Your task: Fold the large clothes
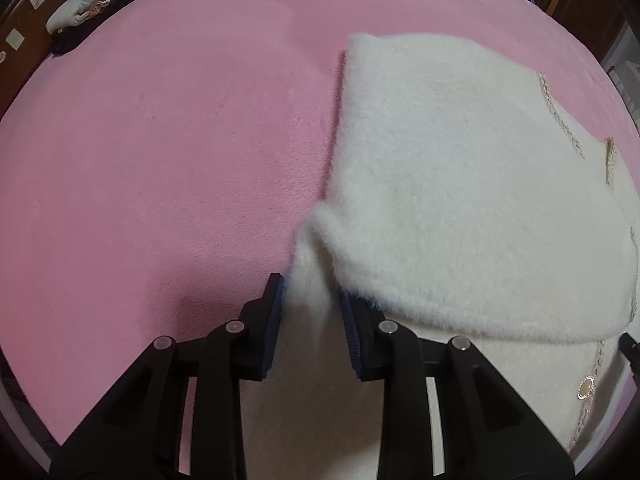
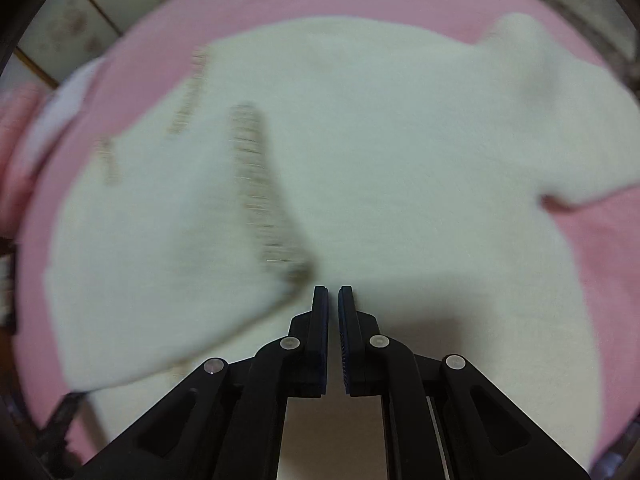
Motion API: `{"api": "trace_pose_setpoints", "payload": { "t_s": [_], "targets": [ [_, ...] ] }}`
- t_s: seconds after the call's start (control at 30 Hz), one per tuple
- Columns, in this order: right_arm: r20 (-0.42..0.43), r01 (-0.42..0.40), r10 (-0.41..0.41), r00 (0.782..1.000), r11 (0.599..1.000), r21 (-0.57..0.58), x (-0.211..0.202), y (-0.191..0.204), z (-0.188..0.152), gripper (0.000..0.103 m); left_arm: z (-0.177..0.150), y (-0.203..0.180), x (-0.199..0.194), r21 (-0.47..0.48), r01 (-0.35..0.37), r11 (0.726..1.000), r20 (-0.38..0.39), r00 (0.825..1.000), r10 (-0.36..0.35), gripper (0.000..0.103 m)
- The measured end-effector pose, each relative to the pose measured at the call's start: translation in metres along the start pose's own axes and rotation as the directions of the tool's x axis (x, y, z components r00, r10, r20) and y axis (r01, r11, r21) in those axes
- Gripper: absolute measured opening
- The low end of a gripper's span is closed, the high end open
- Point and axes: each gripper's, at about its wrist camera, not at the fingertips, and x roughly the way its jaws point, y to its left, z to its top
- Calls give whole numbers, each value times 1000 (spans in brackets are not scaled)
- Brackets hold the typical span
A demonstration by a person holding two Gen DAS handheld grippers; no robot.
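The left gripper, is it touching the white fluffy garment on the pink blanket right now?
Touching. In the left wrist view the left gripper has a strip of the white fluffy garment filling the space between both its pads.

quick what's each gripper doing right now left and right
Left gripper: closed on the edge of the white fuzzy cardigan.
Right gripper: shut; whether it pinches any fabric cannot be told.

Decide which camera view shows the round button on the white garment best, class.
The left wrist view: the round button sits sharp at lower right on the white garment, beside its trimmed edge. The right wrist view is motion-blurred; the garment shows only smeared trim, no button discernible.
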Motion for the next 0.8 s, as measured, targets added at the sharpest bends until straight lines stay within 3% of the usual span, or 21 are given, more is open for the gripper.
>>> {"api": "trace_pose_setpoints", "payload": {
  "t_s": [0.1, 0.23, 0.3, 0.33, 0.4, 0.5, 0.57, 0.63, 0.7, 0.8],
  "targets": [
    [69, -25, 22, 997, 999, 40, -32, -6, 3, 6, -2, -2, -23, 9, -17, 1000, 6, 1000, 17, 25],
    [66, -200, 203, 977, 978, -50, -66, 21, 3, 6, -14, -21, -67, 48, 112, 993, 51, 992, -114, 25],
    [10, -323, 327, 945, 938, -126, -64, 51, -5, 6, -20, -37, -78, 75, 176, 981, 34, 983, -179, 25],
    [-9, -345, 348, 938, 927, -144, -63, 58, -9, 6, -20, -44, -80, 85, 203, 976, 24, 978, -206, 23],
    [-77, -431, 424, 902, 885, -176, -53, 97, -22, 6, -26, -62, -82, 96, 241, 966, 8, 970, -243, 12],
    [-201, -554, 522, 829, 816, -164, -35, 139, -43, 6, -29, -77, -71, 81, 257, 963, -45, 966, -255, 8],
    [-254, -577, 531, 809, 799, -168, -18, 139, -71, 6, -24, -88, -56, 78, 235, 969, -67, 971, -230, 6],
    [-261, -568, 520, 813, 806, -163, -11, 142, -76, 6, -25, -84, -59, 63, 200, 978, -61, 979, -197, 6],
    [-224, -534, 496, 839, 830, -159, -3, 134, -68, 5, -18, -63, -55, 35, 133, 990, -24, 991, -133, 6],
    [-105, -424, 413, 905, 896, -130, -14, 86, -50, 0, -21, -30, -59, 13, 26, 1000, -5, 1000, -26, 6]
  ]
}}
